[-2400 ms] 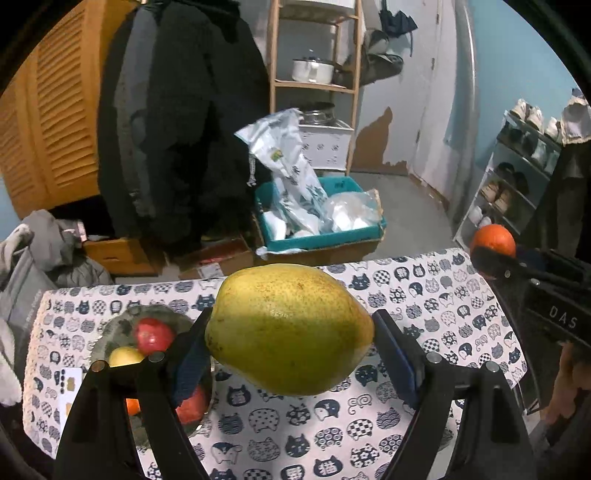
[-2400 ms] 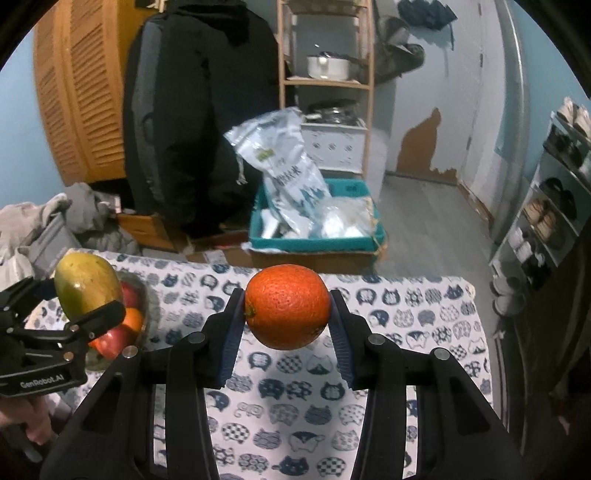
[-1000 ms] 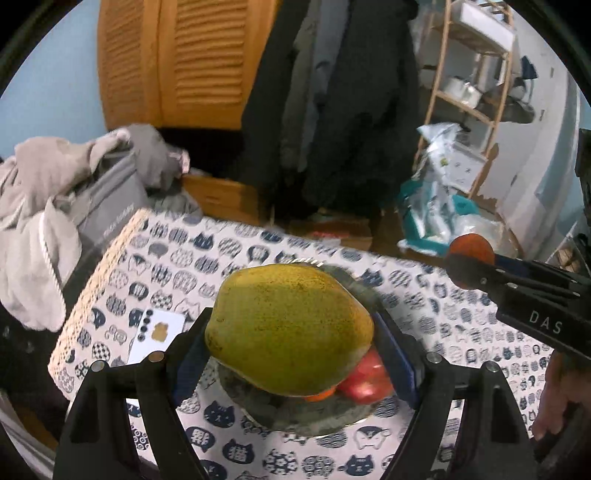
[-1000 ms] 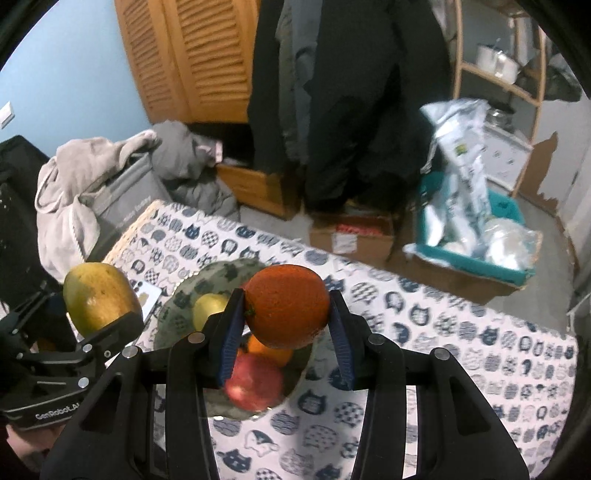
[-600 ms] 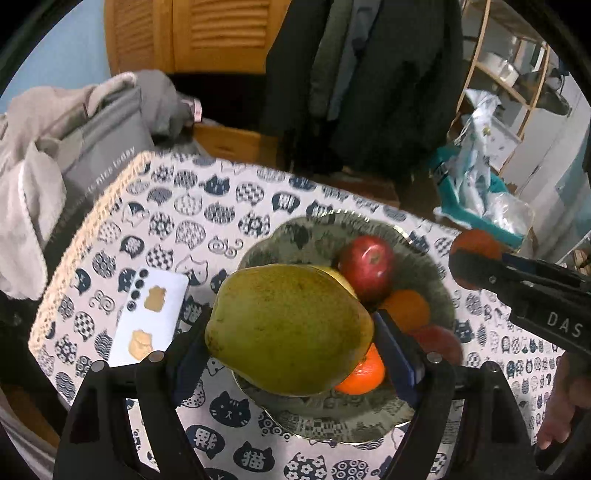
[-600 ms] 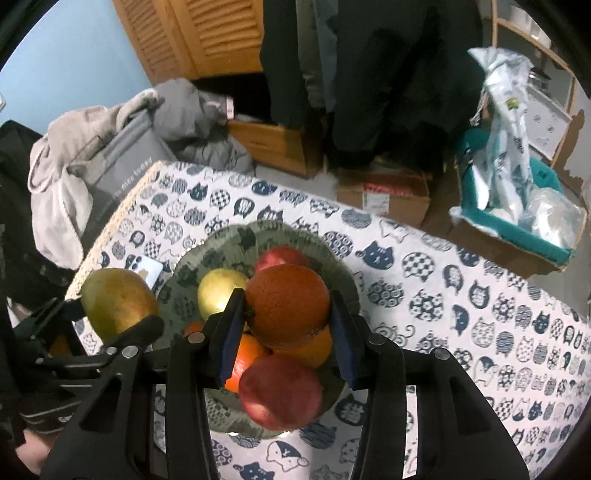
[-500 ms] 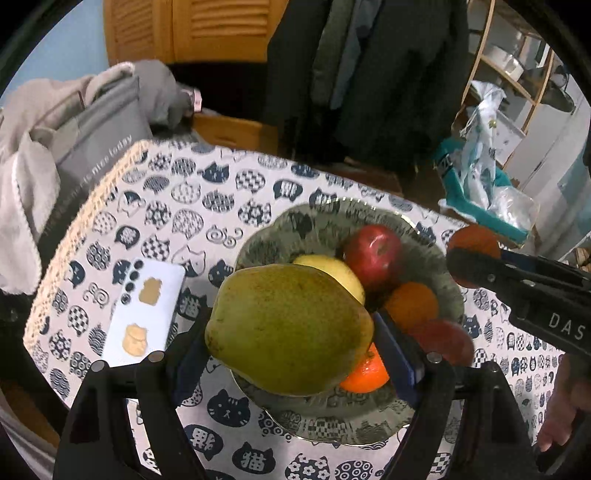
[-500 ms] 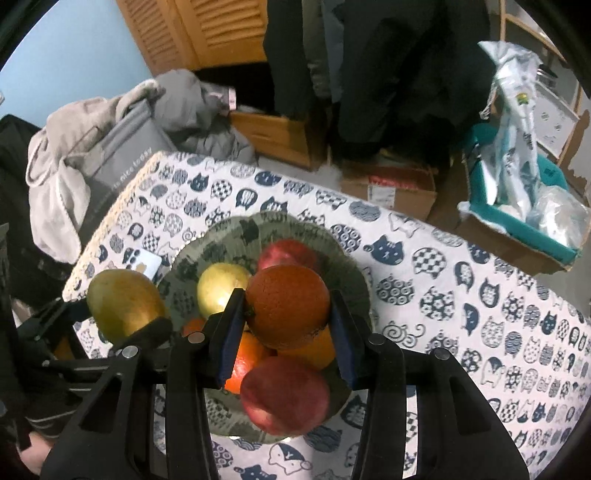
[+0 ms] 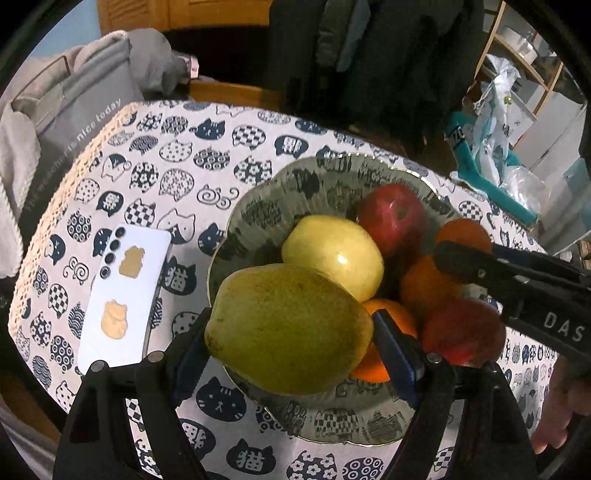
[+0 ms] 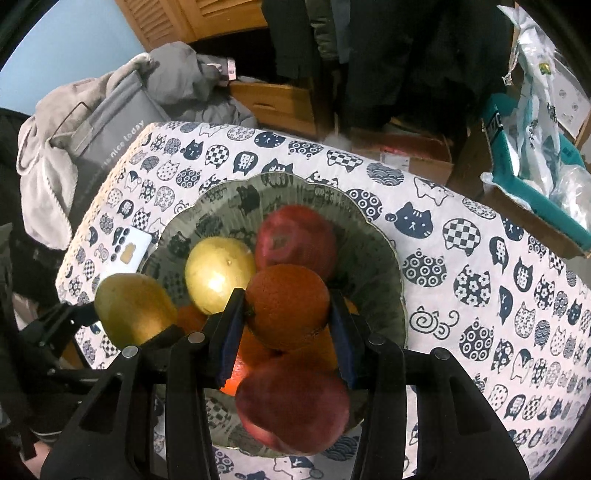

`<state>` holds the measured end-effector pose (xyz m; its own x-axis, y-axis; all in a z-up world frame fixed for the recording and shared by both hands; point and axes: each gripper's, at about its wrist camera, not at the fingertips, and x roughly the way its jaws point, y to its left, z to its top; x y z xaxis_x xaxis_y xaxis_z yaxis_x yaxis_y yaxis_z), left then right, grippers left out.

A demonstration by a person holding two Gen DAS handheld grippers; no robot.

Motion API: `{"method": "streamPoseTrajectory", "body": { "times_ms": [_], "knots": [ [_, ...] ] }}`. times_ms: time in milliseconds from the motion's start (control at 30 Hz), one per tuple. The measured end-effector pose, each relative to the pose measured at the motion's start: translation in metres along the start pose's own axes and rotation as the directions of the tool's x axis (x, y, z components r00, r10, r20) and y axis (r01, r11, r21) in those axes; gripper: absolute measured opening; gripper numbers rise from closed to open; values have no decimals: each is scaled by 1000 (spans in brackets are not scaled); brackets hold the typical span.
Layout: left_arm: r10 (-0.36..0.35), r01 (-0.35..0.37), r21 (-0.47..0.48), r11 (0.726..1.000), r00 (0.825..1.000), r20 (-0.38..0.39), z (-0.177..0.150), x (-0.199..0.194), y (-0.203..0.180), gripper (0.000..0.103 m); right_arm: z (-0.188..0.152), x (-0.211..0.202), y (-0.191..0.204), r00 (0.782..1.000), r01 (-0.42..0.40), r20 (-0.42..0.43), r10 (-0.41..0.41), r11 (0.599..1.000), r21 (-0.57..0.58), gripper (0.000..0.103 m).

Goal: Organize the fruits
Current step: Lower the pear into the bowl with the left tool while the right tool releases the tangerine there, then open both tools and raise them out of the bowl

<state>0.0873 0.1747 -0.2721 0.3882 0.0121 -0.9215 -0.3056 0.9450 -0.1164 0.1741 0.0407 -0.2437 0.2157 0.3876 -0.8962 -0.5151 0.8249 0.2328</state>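
left claw [image 9: 291, 332] clamps the mango [image 9: 288, 328] and right claw [image 10: 286, 325] clamps the orange [image 10: 287, 304] above the bowl [image 9: 314, 177], which holds five fruits; both releases remain.

A white tablecloth [image 9: 207, 162] printed all over with navy cat faces, some solid, some checked, flowered or swirled. On it sits a grey-green bowl [image 9: 332, 177] with dark cat motifs and a thin gold rim. In the bowl: a pale yellow apple [image 9: 332, 254], a deep red apple [image 9: 391, 214], a duller red apple [image 10: 291, 406] and bright oranges [image 9: 384, 317]. A yellow-green mango [image 9: 288, 328], finely speckled brown, sits between black fingers with blue pads [image 9: 393, 354]. A dark orange [image 10: 288, 306] sits between another black pair. A white phone [image 9: 125, 295] carries two tan cat stickers and black lenses. Behind are a grey bag [image 9: 77, 114] with white lettering, honey-coloured slatted doors [image 10: 207, 14] and a light blue wall [image 10: 66, 48].
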Motion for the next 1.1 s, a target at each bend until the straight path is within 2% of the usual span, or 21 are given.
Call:
{"method": "streamPoseTrajectory", "body": {
  "times_ms": [100, 467, 600, 800, 967, 1100],
  "knots": [
    [0, 0, 0, 1000, 999, -40, -3, 8, 1, 85, 1, 1, 1, 1000, -10, -5, 10, 1000, -1, 44],
    [12, -11, 12, 1000, 996, -85, -7, 8, 3, 89, -1, 9, 5, 999, -16, -32, 16, 1000, -2, 45],
    [14, -12, 18, 1000, 996, -88, -9, 4, 2, 92, 1, 4, 5, 1000, -22, -15, 22, 1000, 0, 56],
    [17, -14, 34, 999, 997, -71, -10, -7, -1, 95, 3, -4, 5, 1000, -13, 4, 13, 1000, 4, 57],
    [7, -6, 24, 1000, 1000, -25, -7, -26, -1, 95, 5, -24, 7, 998, 25, 56, -25, 1000, -1, 57],
    [-6, 5, 21, 1000, 1000, 24, -4, -46, -3, 95, 7, -45, 7, 992, 71, 102, -70, 997, -8, 62]
  ]
}}
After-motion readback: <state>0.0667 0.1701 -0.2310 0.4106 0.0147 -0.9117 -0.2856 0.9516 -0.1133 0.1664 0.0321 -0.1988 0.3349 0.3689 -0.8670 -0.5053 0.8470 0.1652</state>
